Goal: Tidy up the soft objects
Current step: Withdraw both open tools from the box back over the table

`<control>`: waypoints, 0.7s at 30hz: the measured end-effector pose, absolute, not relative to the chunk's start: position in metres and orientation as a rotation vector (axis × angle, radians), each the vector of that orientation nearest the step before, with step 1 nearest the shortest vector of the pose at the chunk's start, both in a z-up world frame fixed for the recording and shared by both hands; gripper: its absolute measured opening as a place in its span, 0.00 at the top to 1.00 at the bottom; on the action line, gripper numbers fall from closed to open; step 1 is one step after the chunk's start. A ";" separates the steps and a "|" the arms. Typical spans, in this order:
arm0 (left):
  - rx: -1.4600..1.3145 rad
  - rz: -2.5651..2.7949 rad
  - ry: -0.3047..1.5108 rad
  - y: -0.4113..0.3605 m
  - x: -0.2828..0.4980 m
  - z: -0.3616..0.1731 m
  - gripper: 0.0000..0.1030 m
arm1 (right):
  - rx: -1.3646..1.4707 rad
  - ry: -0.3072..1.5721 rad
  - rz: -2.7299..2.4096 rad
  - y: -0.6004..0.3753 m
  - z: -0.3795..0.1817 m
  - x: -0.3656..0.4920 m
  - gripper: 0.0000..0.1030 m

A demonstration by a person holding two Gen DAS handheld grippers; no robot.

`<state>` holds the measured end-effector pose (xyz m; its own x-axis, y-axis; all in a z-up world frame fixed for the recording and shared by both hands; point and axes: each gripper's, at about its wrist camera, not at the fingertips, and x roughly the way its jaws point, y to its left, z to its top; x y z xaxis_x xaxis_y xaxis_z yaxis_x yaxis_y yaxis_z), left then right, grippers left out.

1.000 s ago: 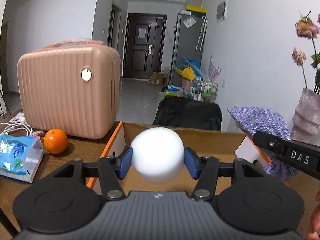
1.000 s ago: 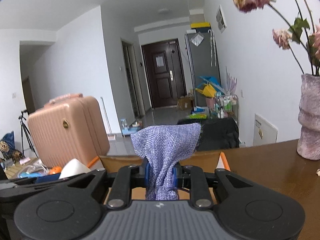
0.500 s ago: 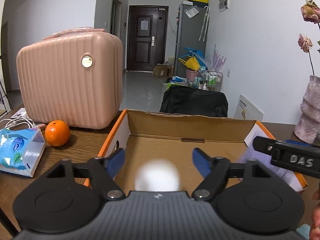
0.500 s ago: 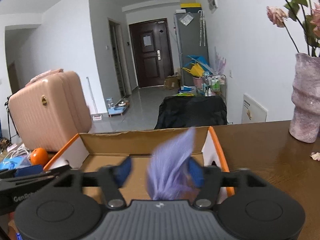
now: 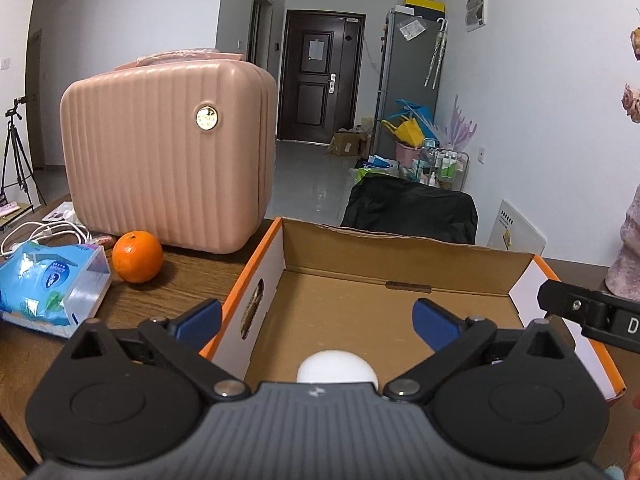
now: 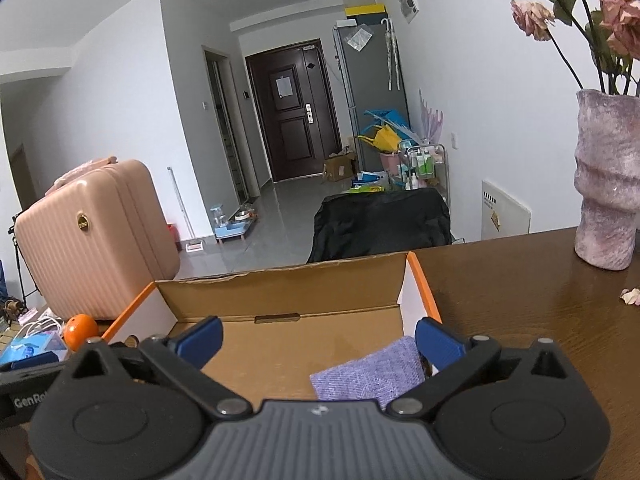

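White ball [image 5: 337, 366] now lies in the box [image 5: 404, 254], no longer between my left gripper [image 5: 318, 322] pads. At three o'clock, the purple cloth [image 6: 370, 374] has dropped in too. My right gripper [image 6: 318, 338] is also opening, empty. Both are stored.
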<state>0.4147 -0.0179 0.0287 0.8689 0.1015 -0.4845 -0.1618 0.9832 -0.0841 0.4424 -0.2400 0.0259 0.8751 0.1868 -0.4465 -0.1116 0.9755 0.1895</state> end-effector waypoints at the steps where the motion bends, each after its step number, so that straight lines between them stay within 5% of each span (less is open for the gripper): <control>1: -0.126 0.138 0.500 -0.017 0.415 0.029 0.00 | 0.158 0.478 0.158 -0.240 0.027 0.442 0.00; 21: -0.102 0.121 0.343 -0.009 0.346 0.051 0.00 | 0.112 0.358 0.222 -0.248 0.044 0.375 0.00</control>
